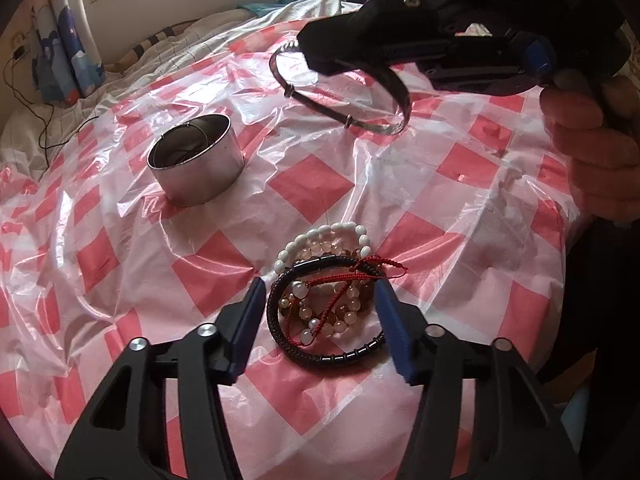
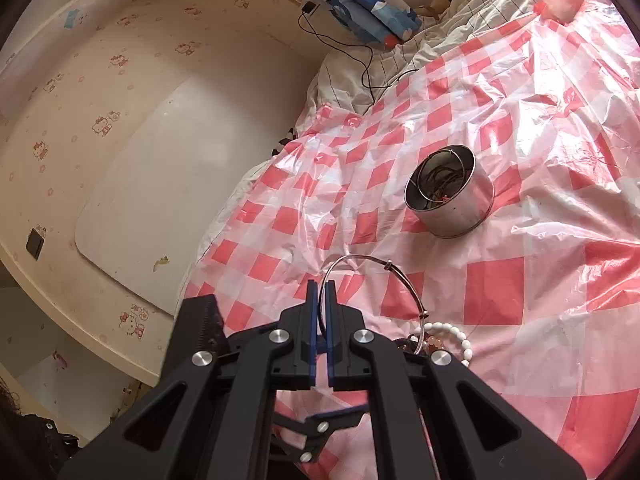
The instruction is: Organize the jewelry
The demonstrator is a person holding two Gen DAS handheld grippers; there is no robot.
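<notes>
My right gripper is shut on a thin silver bangle and holds it in the air; it also shows in the left wrist view, hanging from the right gripper. A round metal tin stands on the checked plastic sheet with jewelry inside. My left gripper is open, its fingers either side of a pile of bracelets: white beads, amber beads, a black braided band and a red cord. The pile's white beads show under the right gripper.
A red-and-white checked plastic sheet covers the bed. A black cable and a blue patterned curtain lie at the bed's far side. A wall with cartoon wallpaper runs along the bed.
</notes>
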